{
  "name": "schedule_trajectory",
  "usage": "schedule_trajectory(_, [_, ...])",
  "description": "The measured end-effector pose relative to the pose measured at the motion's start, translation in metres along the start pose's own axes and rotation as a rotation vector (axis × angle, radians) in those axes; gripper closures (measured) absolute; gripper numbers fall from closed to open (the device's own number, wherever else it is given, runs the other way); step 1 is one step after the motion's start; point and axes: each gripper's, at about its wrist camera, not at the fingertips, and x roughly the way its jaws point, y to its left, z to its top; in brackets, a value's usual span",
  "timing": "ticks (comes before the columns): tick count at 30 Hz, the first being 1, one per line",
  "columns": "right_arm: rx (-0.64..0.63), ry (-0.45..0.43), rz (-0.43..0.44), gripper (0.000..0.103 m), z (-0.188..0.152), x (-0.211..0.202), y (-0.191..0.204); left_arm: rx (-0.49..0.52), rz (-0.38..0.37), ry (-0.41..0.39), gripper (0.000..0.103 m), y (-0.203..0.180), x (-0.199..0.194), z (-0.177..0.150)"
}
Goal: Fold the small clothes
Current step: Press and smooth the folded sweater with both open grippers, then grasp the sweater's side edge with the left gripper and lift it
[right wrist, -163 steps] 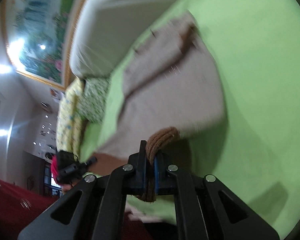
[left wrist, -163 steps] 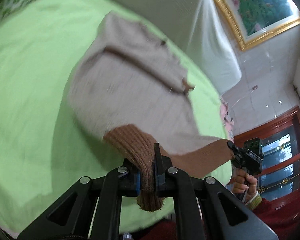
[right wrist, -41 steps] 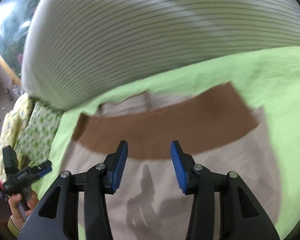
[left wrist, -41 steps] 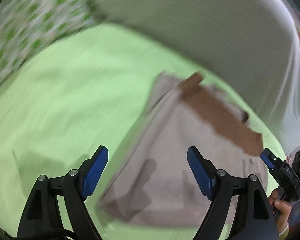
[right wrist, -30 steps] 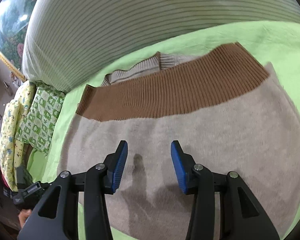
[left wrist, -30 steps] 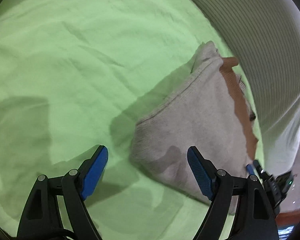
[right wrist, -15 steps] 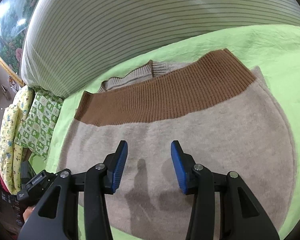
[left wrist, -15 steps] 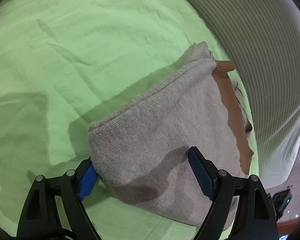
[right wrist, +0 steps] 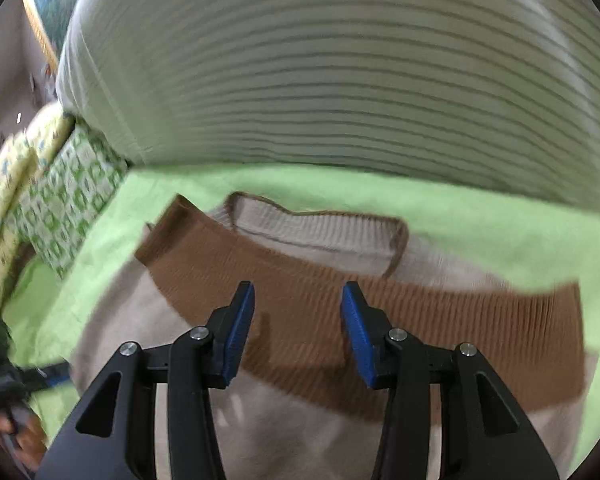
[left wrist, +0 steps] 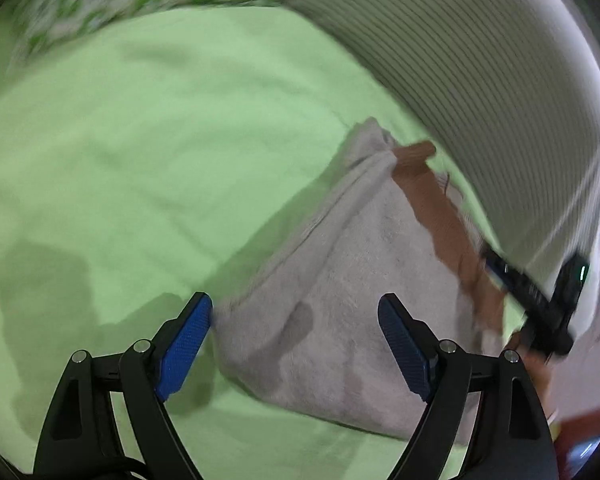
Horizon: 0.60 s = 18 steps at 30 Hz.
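A small beige knit sweater (left wrist: 340, 300) with a brown ribbed band (left wrist: 440, 216) lies folded on the green sheet (left wrist: 140, 140). My left gripper (left wrist: 296, 344) is open and empty, just above the sweater's near corner. In the right wrist view the sweater (right wrist: 300, 432) shows its brown band (right wrist: 440, 320) and collar (right wrist: 320, 236). My right gripper (right wrist: 298, 332) is open and empty over the brown band. It also shows at the right of the left wrist view (left wrist: 540, 300); the left gripper shows at the left edge of the right wrist view (right wrist: 4, 368).
A big striped white bolster (right wrist: 340, 80) lies along the far side of the sheet, close behind the sweater; it also shows in the left wrist view (left wrist: 480, 60). Green-patterned pillows (right wrist: 68, 200) lie at the left. A framed picture (right wrist: 44, 8) hangs above.
Both grippers let go of the sweater's brown hem and opened; the sweater now lies folded. In the last half second the left gripper pulled back slightly and the right moved forward over the brown band.
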Motion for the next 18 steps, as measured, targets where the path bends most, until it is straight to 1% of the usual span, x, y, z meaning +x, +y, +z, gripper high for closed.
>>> schedule_trajectory(2, [-0.083, 0.038, 0.018, 0.055, 0.004, 0.01, 0.005, 0.042, 0.03, 0.055, 0.018, -0.005, 0.013, 0.004])
schedule_trajectory(4, [-0.165, 0.064, 0.015, 0.055, 0.004, 0.017, 0.015, 0.037, 0.065, 0.08, 0.018, -0.003, 0.02, 0.002])
schedule_trajectory(6, [-0.253, 0.07, -0.028, 0.055, 0.003, 0.023, 0.026, 0.005, 0.071, 0.086, 0.018, 0.004, 0.02, -0.005])
schedule_trajectory(8, [-0.307, 0.085, -0.056, 0.05, 0.001, 0.034, 0.031, -0.04, 0.076, 0.089, 0.018, 0.013, 0.018, -0.015])
schedule_trajectory(10, [-0.348, 0.111, -0.078, 0.05, 0.0, 0.044, 0.032, -0.085, 0.066, 0.107, 0.018, 0.022, 0.019, -0.026])
schedule_trajectory(11, [-0.358, 0.119, -0.072, 0.051, -0.001, 0.047, 0.032, -0.098, 0.059, 0.115, 0.018, 0.025, 0.02, -0.031])
schedule_trajectory(12, [-0.354, 0.121, -0.056, 0.058, 0.002, 0.049, 0.033, -0.099, 0.058, 0.111, 0.018, 0.027, 0.019, -0.034])
schedule_trajectory(13, [-0.333, 0.129, -0.036, 0.092, 0.004, 0.05, 0.03, -0.093, 0.061, 0.103, 0.018, 0.026, 0.019, -0.037])
schedule_trajectory(14, [-0.304, 0.13, -0.027, 0.096, 0.008, 0.05, 0.028, -0.088, 0.066, 0.101, 0.018, 0.024, 0.019, -0.038])
schedule_trajectory(16, [-0.248, 0.084, -0.021, 0.097, 0.016, 0.044, 0.025, -0.083, 0.069, 0.102, 0.018, 0.022, 0.02, -0.037])
schedule_trajectory(17, [-0.197, 0.061, -0.02, 0.098, 0.019, 0.043, 0.021, -0.086, 0.067, 0.101, 0.018, 0.019, 0.023, -0.037])
schedule_trajectory(18, [-0.164, 0.051, -0.023, 0.098, 0.02, 0.043, 0.017, -0.092, 0.065, 0.098, 0.018, 0.017, 0.024, -0.036])
